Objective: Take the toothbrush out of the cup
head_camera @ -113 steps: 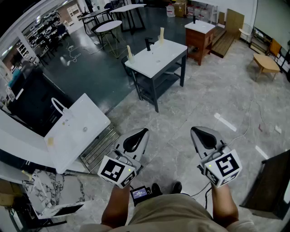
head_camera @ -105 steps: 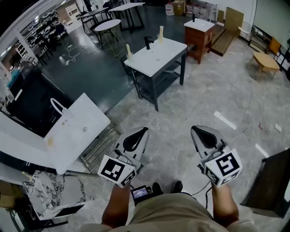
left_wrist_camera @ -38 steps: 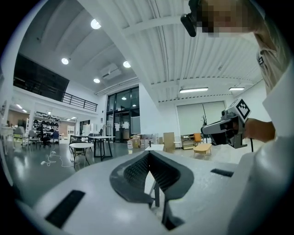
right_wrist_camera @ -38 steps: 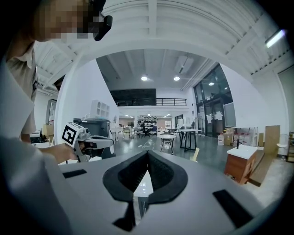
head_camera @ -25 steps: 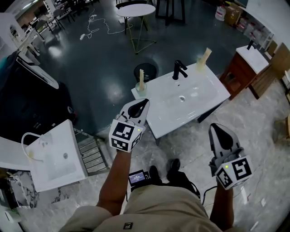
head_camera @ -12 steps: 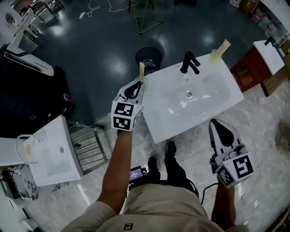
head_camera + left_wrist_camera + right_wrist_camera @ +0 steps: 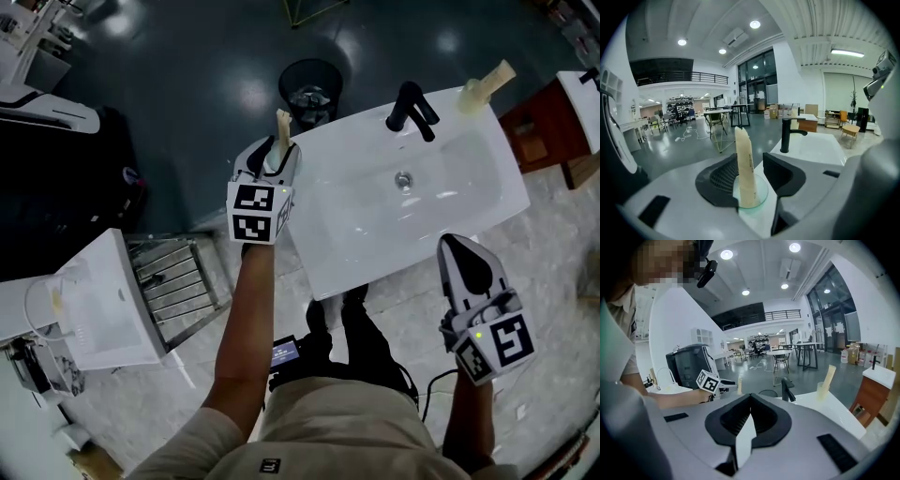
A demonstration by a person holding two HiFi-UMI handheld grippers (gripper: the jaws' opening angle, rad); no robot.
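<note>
Left gripper: jaws have just been opening; they stand wide apart on either side of the toothbrush, not pressing it.
Toothbrush: wrapped, upright in the cup on the table's left corner.
Faucet: black, behind the basin.
Right gripper: jaws closed, empty, off the table's near edge.

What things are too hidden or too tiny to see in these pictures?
- Left gripper view: the bottom of the cup is hidden by the body of the left claw. A wrapper covers the toothbrush, so its bristles don't show, and the print on it is too small to read.
- Head view: the left claw covers the cup, so only the toothbrush top shows.
- Head view: what's inside the bin is too small to tell.
</note>
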